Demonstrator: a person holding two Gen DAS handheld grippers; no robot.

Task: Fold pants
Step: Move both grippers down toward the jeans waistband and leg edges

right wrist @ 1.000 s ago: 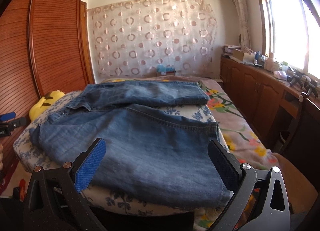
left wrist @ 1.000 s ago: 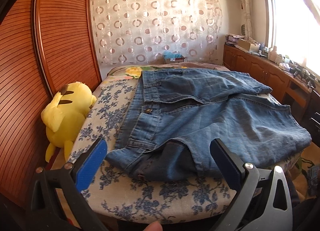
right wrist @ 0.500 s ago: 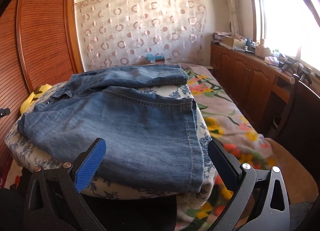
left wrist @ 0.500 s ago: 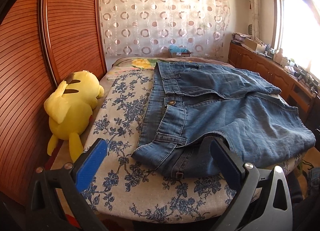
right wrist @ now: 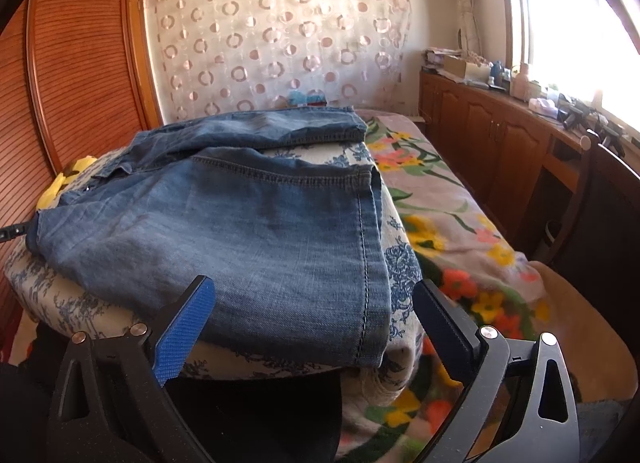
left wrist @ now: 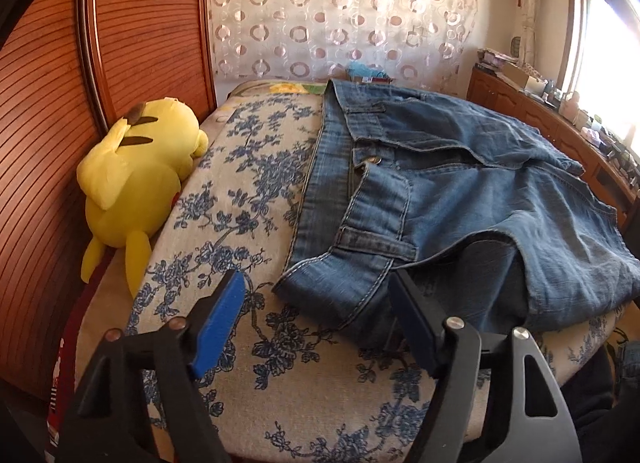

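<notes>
Blue denim pants [left wrist: 460,199] lie spread on a blue-flowered cushion [left wrist: 248,191] on the bed. In the left wrist view the waistband corner [left wrist: 340,283] lies just ahead of my left gripper [left wrist: 316,323], which is open and empty. In the right wrist view the pants [right wrist: 248,231] show a leg hem [right wrist: 368,255] hanging at the near cushion edge, just ahead of my right gripper [right wrist: 314,327], which is open and empty. A second leg [right wrist: 256,131] lies farther back.
A yellow plush toy [left wrist: 136,179] lies against the wooden wardrobe [left wrist: 60,103] at the left. A flowered bedspread [right wrist: 440,215] extends right of the cushion. Wooden cabinets [right wrist: 500,135] with clutter run under the window. A dark chair [right wrist: 600,223] stands at right.
Both grippers have moved outward: the left view swung left toward the waistband corner and plush toy, the right view swung right toward the leg hem. The pants have not moved.
</notes>
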